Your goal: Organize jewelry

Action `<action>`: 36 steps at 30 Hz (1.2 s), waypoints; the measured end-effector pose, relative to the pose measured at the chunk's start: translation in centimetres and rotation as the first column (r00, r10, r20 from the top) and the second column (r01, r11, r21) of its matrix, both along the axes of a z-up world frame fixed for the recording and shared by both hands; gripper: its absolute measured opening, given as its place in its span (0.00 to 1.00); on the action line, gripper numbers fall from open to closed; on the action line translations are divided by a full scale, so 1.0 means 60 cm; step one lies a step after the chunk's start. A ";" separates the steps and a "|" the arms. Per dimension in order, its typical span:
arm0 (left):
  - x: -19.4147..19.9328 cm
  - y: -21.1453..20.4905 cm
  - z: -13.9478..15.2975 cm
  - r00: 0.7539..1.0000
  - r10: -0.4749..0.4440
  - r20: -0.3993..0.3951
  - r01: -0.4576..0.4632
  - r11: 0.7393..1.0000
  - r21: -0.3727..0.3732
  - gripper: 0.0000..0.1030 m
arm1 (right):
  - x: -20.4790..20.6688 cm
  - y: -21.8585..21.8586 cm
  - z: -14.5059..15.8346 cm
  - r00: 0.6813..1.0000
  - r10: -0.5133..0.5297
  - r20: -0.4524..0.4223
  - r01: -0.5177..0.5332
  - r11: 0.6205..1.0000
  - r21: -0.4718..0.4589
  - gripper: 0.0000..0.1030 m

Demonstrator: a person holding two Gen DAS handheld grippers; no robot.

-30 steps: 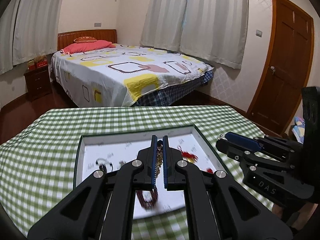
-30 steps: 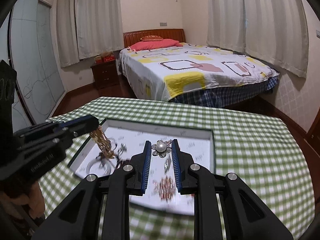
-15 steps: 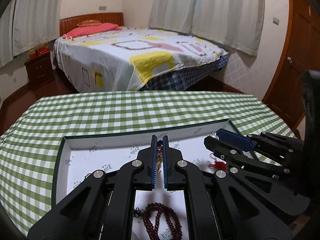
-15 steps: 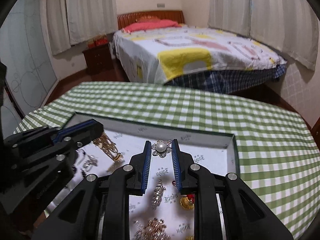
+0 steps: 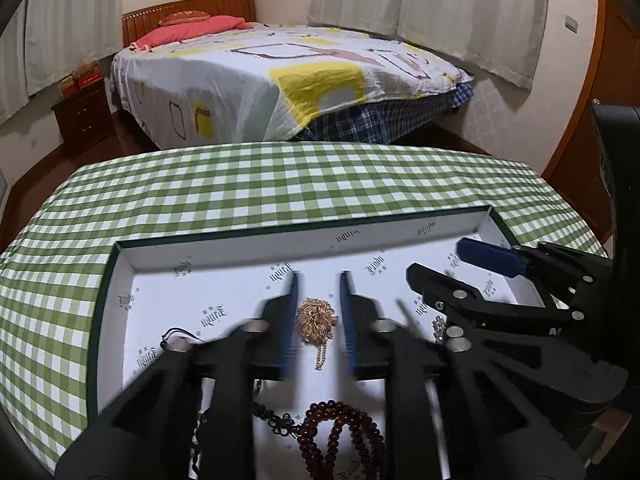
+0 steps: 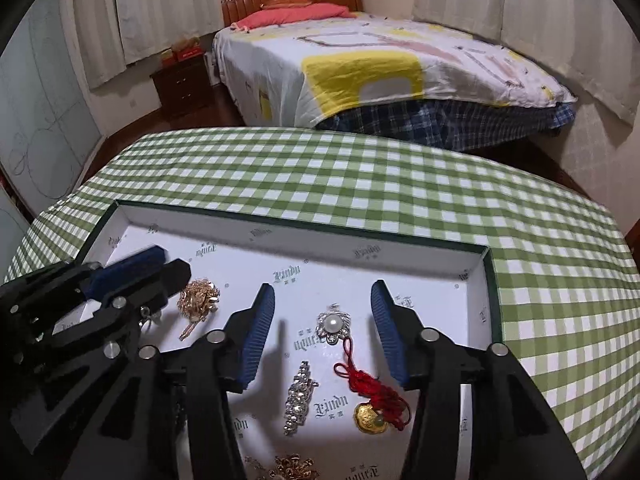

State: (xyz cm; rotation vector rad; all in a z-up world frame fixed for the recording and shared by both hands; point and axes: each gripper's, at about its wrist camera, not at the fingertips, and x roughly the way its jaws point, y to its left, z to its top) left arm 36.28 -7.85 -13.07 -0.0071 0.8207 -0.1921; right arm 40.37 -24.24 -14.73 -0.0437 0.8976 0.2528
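Two grippers: both hang low over one open box on a table, pointing down into it.
Left gripper [image 5: 319, 320]: jaws opening; the gold chain [image 5: 316, 320] lies in a heap on the box floor between the blue pads, which do not press on it; the fingers are blurred.
Right gripper [image 6: 322, 330]: jaws opening and standing wide; the pearl brooch [image 6: 333, 323] lies flat between the pads, touched by neither.
Box [image 6: 495, 304]: shallow, dark green rim, white lining printed with a repeated logo.
Other jewelry in the box: a rhinestone clip [image 6: 298, 398] just nearer than the brooch, a gold charm on a red knotted cord [image 6: 370, 414] beside it, a string of dark red beads [image 5: 340, 440] at the near edge, a small gold cluster [image 6: 288, 470] cut off by the frame.
Surface: a green and white checked tablecloth [image 5: 256, 184] covers the whole table; the box sits toward its near side.
Room: a bed [image 5: 288, 76] with a white cover printed in yellow and brown squares stands beyond the table, with a pink pillow [image 5: 188, 34], a wooden headboard and a dark nightstand [image 5: 82, 114].
Walls: pale curtains hang on both sides; a wooden door [image 5: 616, 92] is at the right.
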 end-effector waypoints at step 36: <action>-0.346 0.053 0.152 0.972 0.130 0.197 -0.137 0.990 0.021 0.89 | -0.327 -0.045 0.129 0.973 -0.107 0.206 0.104 0.994 0.026 0.65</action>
